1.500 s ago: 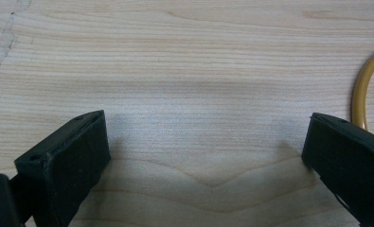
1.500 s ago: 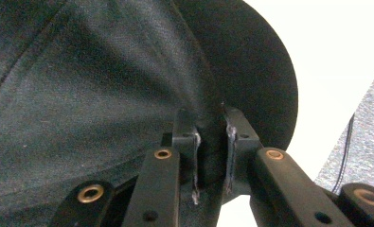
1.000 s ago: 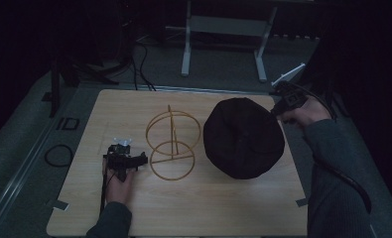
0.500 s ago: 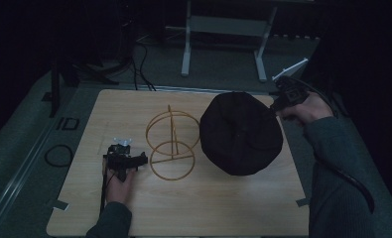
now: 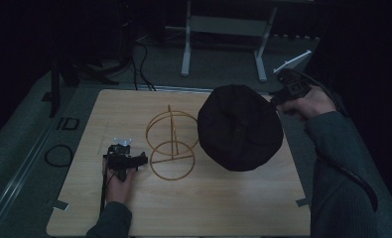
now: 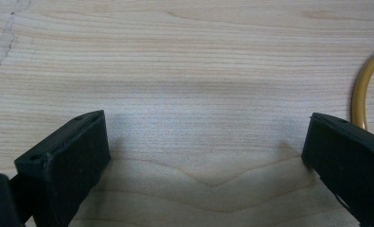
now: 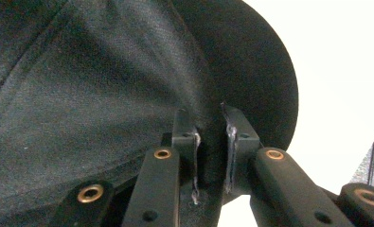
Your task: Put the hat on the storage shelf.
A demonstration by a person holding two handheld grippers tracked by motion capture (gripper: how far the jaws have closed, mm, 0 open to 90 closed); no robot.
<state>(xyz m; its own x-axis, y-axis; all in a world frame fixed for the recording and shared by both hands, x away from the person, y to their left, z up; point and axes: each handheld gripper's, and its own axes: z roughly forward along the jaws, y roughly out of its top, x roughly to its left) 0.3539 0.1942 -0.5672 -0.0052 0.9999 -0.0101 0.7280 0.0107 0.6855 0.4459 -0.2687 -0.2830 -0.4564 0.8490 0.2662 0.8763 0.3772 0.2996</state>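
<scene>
Black cap (image 5: 240, 128) held at the right centre of the high view, lifted off the wooden bench (image 5: 223, 208) and tilted so that its crown faces us. We see the right tool (image 5: 278, 99) at the upper right of that frame, gripped by the right hand (image 5: 307, 105), meeting the cap at its far right edge. In the right gripper view the cap (image 7: 104, 85) covers the left and centre of the frame, and the right tool (image 7: 212, 151) has its two jaws pressed together on a fold of the cap's brim, with fabric pinched between the pads.

We find the left tool (image 5: 126, 161) at the lower left of the high view, resting low over the bench in the left hand (image 5: 118, 184). In the left gripper view the left tool (image 6: 208, 156) stands with its jaws wide apart and bare wood between them.

Between the two tools stands a yellow wire stand (image 5: 172, 144), made of an upright ring and a flat base ring; it sits just left of the cap and just right of the left tool. An arc of its base ring (image 6: 362, 92) appears at the right edge of the left gripper view.
</scene>
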